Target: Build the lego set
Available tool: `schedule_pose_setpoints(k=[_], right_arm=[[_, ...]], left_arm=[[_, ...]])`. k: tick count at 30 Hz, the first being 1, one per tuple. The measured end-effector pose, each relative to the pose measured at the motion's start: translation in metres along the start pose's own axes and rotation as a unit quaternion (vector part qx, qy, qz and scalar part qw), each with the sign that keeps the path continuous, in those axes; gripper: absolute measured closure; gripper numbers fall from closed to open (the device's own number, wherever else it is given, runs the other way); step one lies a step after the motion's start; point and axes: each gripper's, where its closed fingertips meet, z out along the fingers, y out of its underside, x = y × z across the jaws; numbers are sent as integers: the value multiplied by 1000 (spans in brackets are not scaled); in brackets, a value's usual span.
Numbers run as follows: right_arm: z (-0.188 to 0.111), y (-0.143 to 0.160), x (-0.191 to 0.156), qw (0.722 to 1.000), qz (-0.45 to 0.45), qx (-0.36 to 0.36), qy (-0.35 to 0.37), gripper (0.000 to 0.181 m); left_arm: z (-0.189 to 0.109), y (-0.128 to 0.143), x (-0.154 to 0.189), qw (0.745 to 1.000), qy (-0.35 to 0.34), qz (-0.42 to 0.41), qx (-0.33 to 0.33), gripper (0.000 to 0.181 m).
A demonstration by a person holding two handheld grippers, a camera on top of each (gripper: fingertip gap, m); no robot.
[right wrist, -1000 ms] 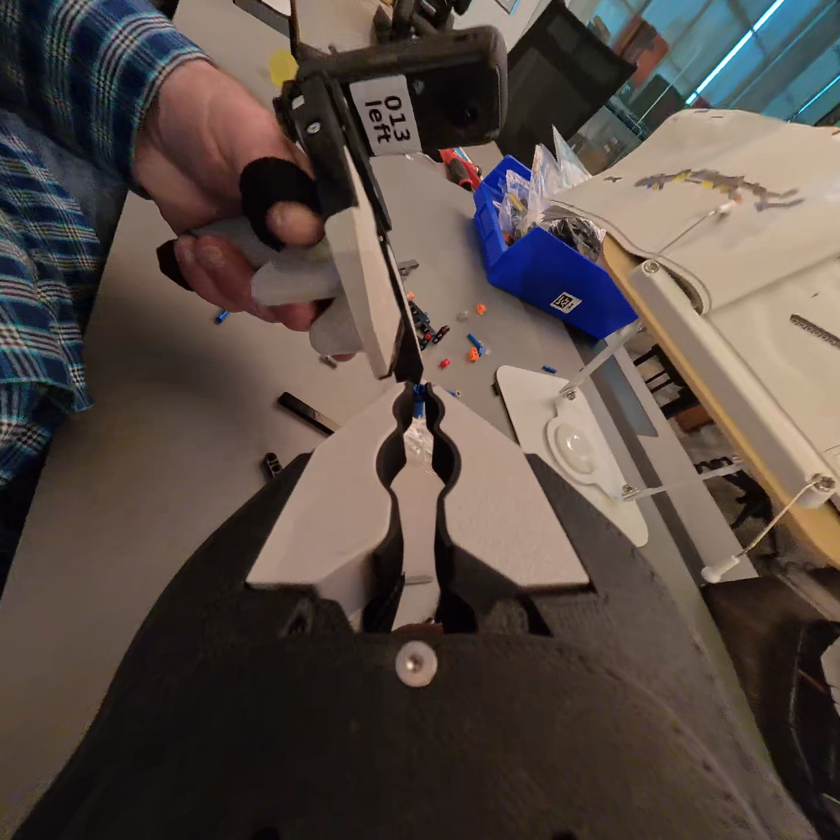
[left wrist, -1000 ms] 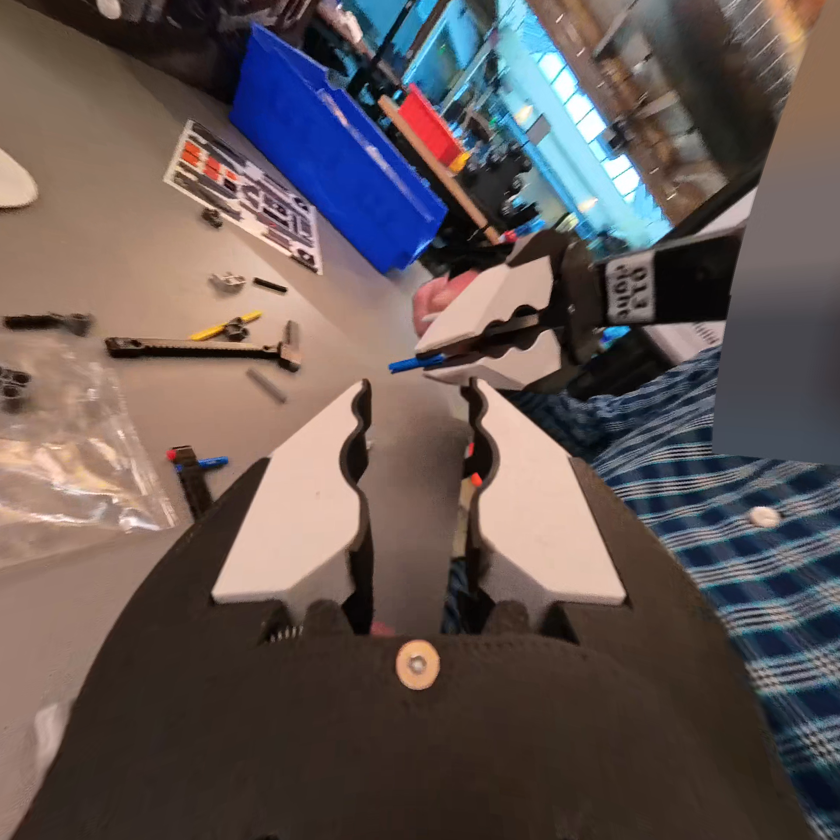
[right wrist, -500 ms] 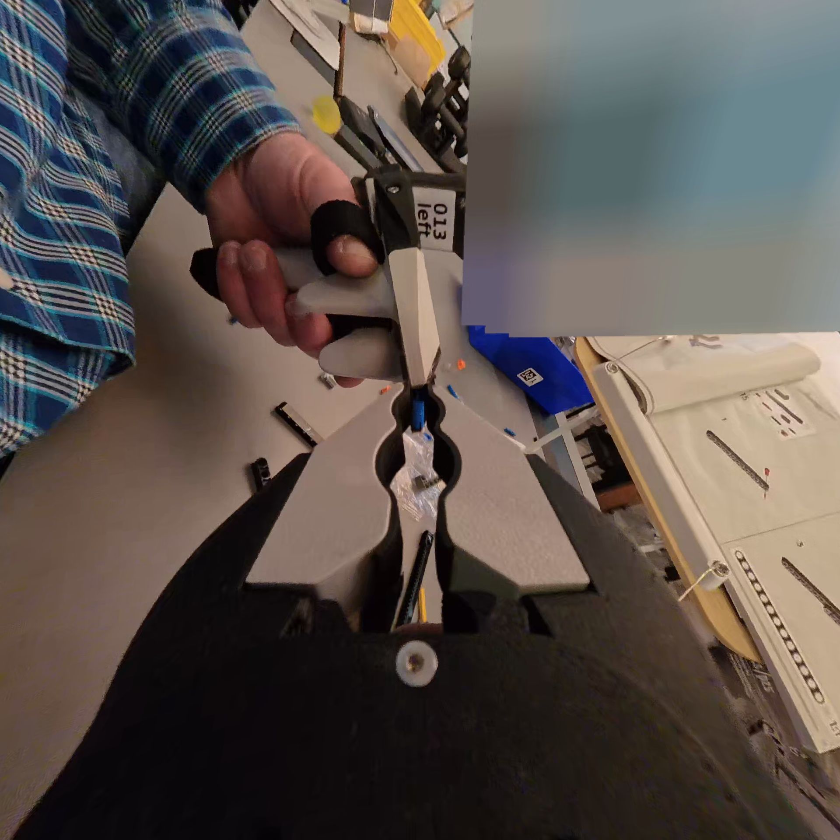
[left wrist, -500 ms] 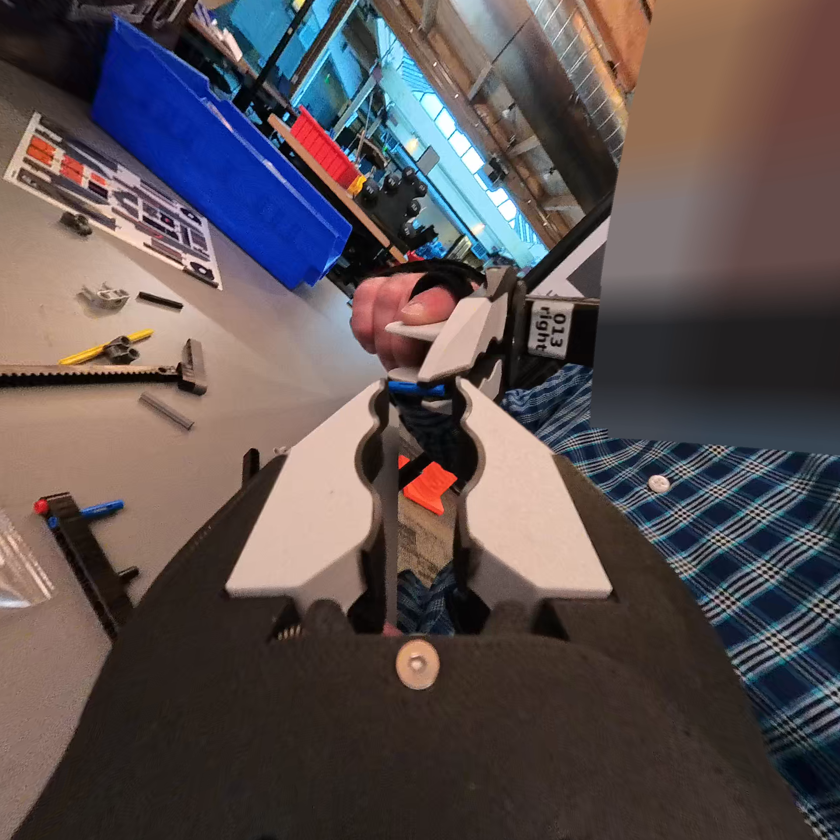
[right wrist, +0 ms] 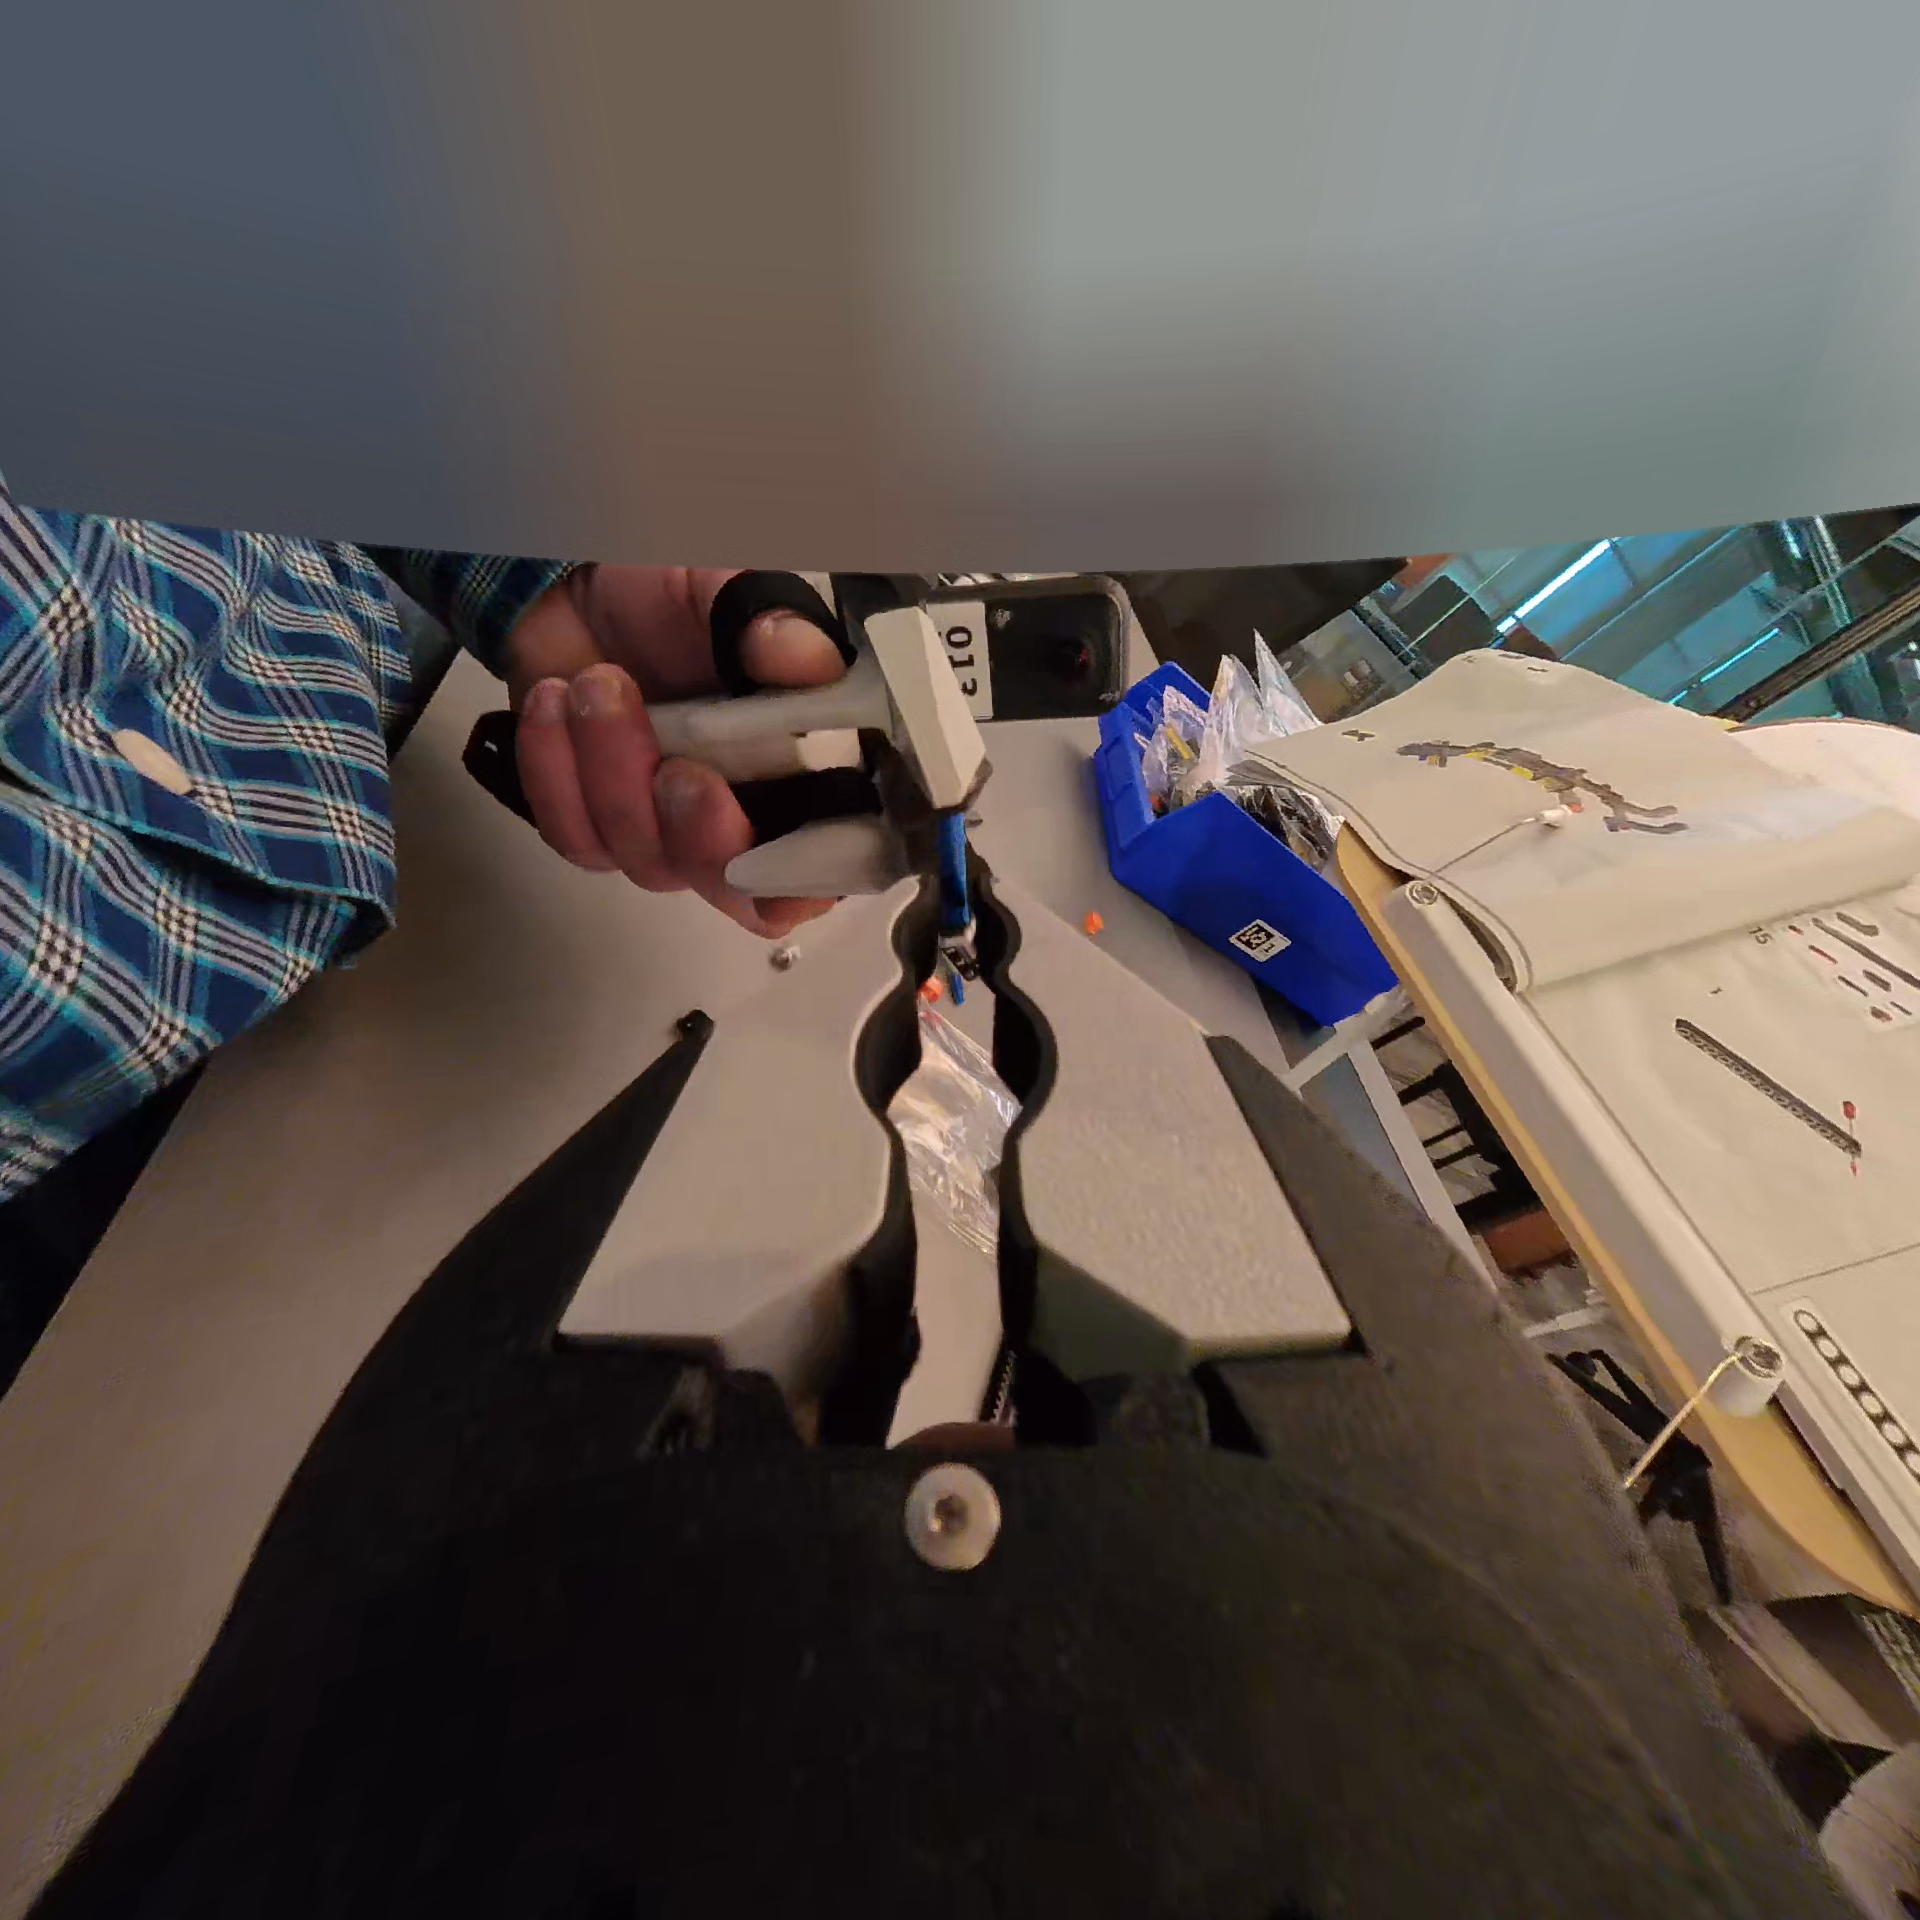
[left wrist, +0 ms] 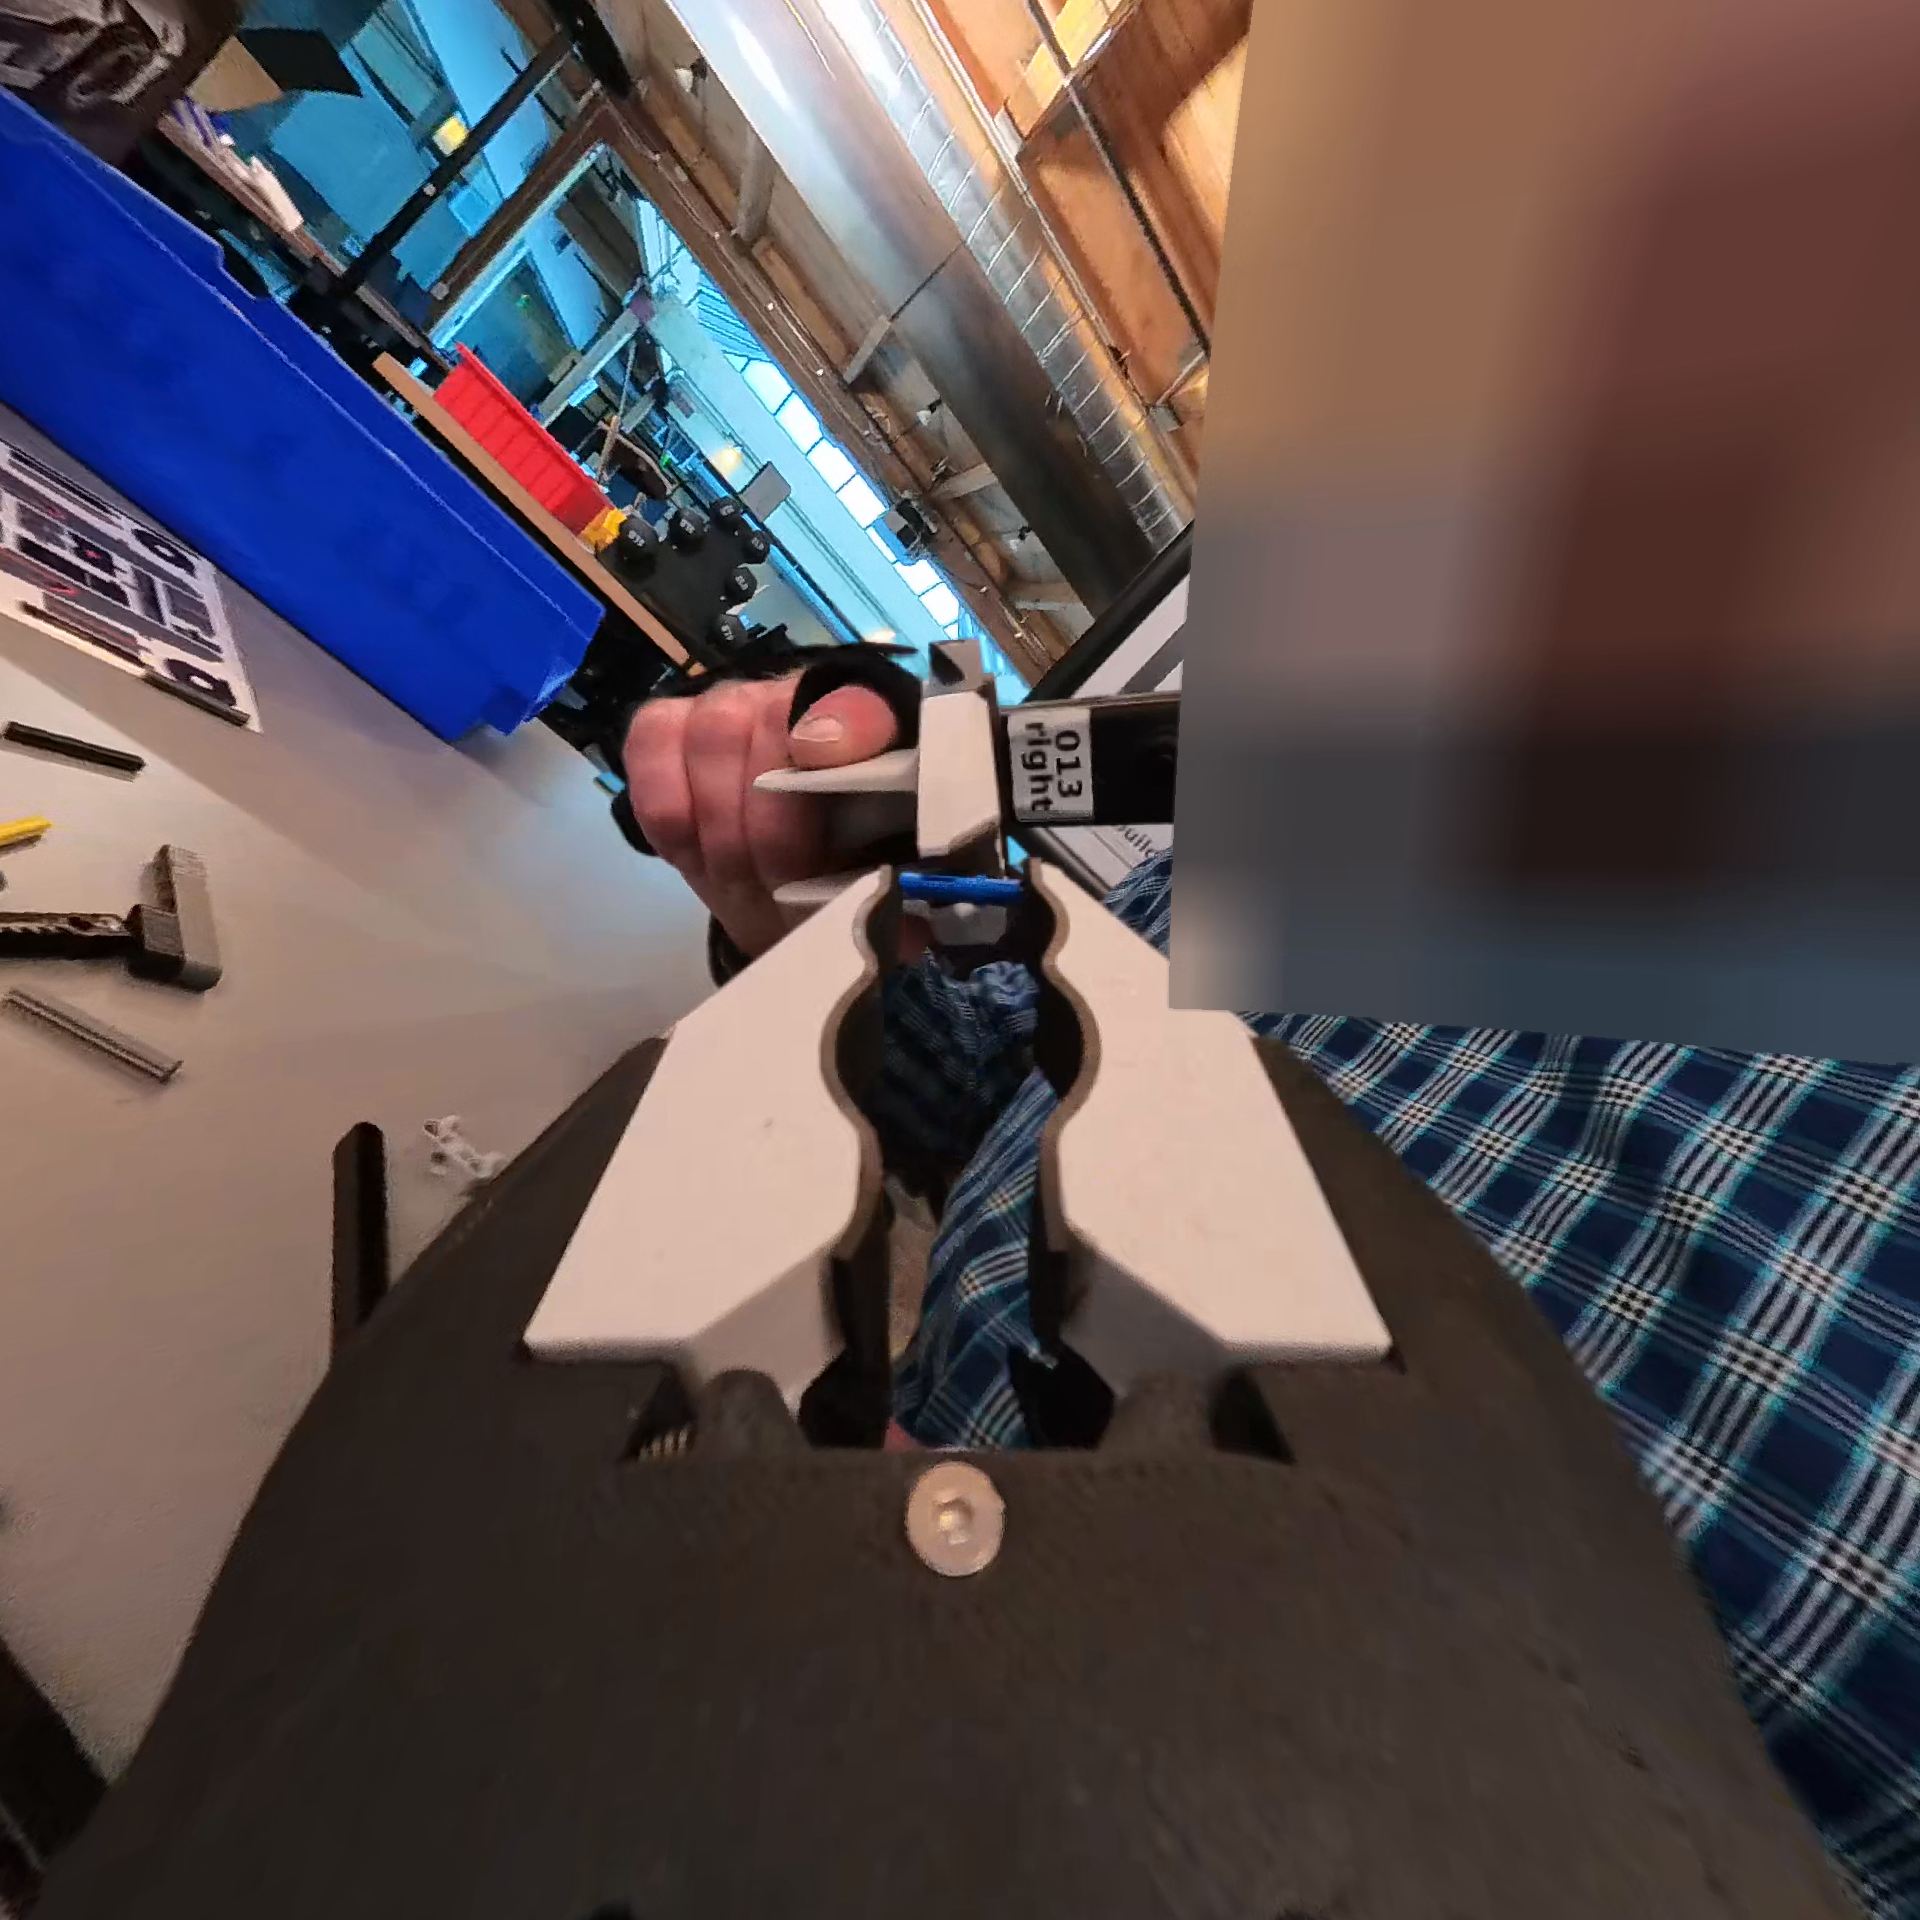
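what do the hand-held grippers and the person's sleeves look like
Each hand-held gripper has a matte black body, a silver screw at centre and pale grey wedge fingers with wavy black-lined inner edges. A white label marks each one. The sleeves are blue-and-white plaid.

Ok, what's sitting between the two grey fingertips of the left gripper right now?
A small blue lego pin spans the gap between the tips of the left gripper, as the left wrist view shows. The right gripper grips the same pin.
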Motion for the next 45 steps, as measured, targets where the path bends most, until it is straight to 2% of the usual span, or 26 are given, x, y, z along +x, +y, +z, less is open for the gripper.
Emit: schedule_pose_setpoints(k=[4, 9, 16, 19, 23, 25, 29, 34, 38, 45], right_arm=[[2, 0, -3, 1000, -28, -8, -9, 175], [1, -1, -5, 999, -35, -12, -14, 180], [0, 7, -3, 998, -34, -44, 0, 179], [1, 21, 0, 996, -27, -87, 6, 180], [1, 32, 4, 992, -20, -122, 18, 180], [2, 36, 2, 990, -29, -135, 17, 180], [4, 38, 1, 989, -37, -145, 15, 180], [1, 32, 1, 994, -4, -113, 14, 180], [-1, 20, 0, 997, 24, -66, 5, 179], [-3, 14, -4, 999, 42, -34, 1, 179]], left_arm=[[2, 2, 7, 999, 27, -18, -1, 161], [3, 5, 6, 999, 39, -37, 1, 161], [1, 2, 0, 998, 30, -51, 21, 161], [-4, 1, -16, 999, -36, -29, 25, 160], [-11, 1, -33, 983, -167, 71, -6, 157], [-13, -4, -33, 974, -200, 109, -9, 162], [-9, -2, -33, 965, -221, 141, -31, 175], [-7, -2, -30, 975, -192, 107, -17, 178], [-5, -2, -20, 993, -113, 24, 7, 179], [-4, 2, -17, 997, -65, -26, 20, 178]])
